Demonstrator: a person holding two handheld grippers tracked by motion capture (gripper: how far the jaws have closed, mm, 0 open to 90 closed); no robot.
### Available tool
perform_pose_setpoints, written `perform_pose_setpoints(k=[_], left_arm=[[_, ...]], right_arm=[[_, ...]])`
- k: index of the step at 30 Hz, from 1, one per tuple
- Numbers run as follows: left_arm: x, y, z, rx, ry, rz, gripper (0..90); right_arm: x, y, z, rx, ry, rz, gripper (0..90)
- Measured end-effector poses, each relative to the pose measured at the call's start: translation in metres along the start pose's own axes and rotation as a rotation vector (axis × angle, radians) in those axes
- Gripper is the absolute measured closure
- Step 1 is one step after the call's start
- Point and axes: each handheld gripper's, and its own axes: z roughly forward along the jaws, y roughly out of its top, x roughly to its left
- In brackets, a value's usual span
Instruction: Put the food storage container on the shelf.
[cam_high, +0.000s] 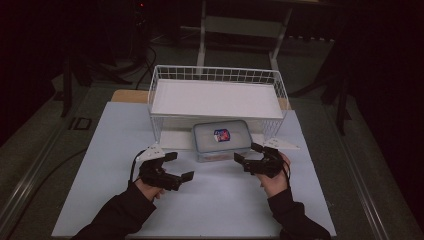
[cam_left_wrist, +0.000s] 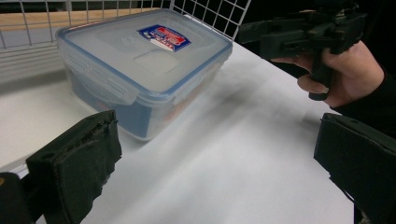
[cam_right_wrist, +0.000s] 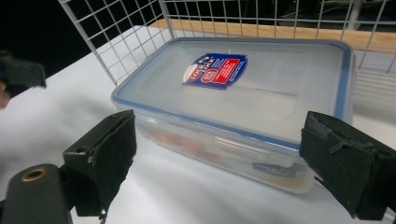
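A clear plastic food box (cam_high: 221, 140) with a blue-rimmed lid and a red and blue label sits on the white table top (cam_high: 215, 200), its far end under a white wire rack (cam_high: 217, 75). My left gripper (cam_high: 181, 165) is open, front-left of the box and apart from it. In the left gripper view the box (cam_left_wrist: 140, 60) lies ahead of the wide jaws of that gripper (cam_left_wrist: 215, 163). My right gripper (cam_high: 247, 153) is open at the box's front-right corner. Close ahead of the right gripper (cam_right_wrist: 226, 161) is the box (cam_right_wrist: 243, 88), and its pads (cam_right_wrist: 345, 163) do not touch it.
The wire rack stands at the table's far side with a white shelf board (cam_high: 215, 97) on top. A wooden strip (cam_high: 130, 96) runs behind it. Dark floor and cables surround the table. The left gripper view also catches the other hand with its gripper (cam_left_wrist: 299, 32).
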Motion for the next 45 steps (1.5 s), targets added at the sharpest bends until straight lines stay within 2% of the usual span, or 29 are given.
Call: perform_pose_setpoints(k=[4,5,7,11,12,16,19,23,31,40,45], left_arm=[[-0.003,-0.005,-0.004,-0.010,0.011,0.021,0.6],[-0.003,-0.006,-0.004,-0.008,0.010,0.021,0.6],[-0.002,-0.008,-0.004,-0.001,0.011,0.022,0.6],[0.000,-0.010,-0.004,-0.009,0.011,0.014,0.6],[0.000,-0.011,-0.004,-0.012,0.012,0.020,0.6],[-0.001,-0.012,-0.004,-0.010,0.017,0.040,0.6],[-0.001,-0.013,-0.003,-0.013,0.020,0.042,0.6],[-0.001,-0.015,-0.002,-0.013,0.023,0.040,0.6],[-0.003,-0.017,0.000,-0.007,0.024,0.060,0.6],[-0.002,-0.019,0.001,-0.011,0.028,0.054,0.6],[-0.002,-0.019,0.001,-0.012,0.028,0.059,0.6]], right_arm=[[0.005,-0.002,0.003,0.016,0.011,0.003,17.6],[0.005,-0.003,0.004,0.021,0.022,0.009,25.4],[0.007,-0.005,0.005,0.021,0.028,0.014,31.0],[0.011,-0.010,0.010,0.055,0.021,-0.001,52.1],[0.011,-0.011,0.011,0.063,0.026,-0.008,59.7],[0.012,-0.016,0.018,0.091,0.029,-0.007,80.4],[0.015,-0.019,0.023,0.119,0.025,-0.013,89.8],[0.016,-0.019,0.031,0.132,0.015,-0.015,90.0],[0.014,-0.019,0.048,0.154,-0.011,0.004,90.0],[0.010,-0.012,0.063,0.147,-0.028,0.015,90.0],[0.008,-0.007,0.073,0.130,-0.054,0.026,90.0]])
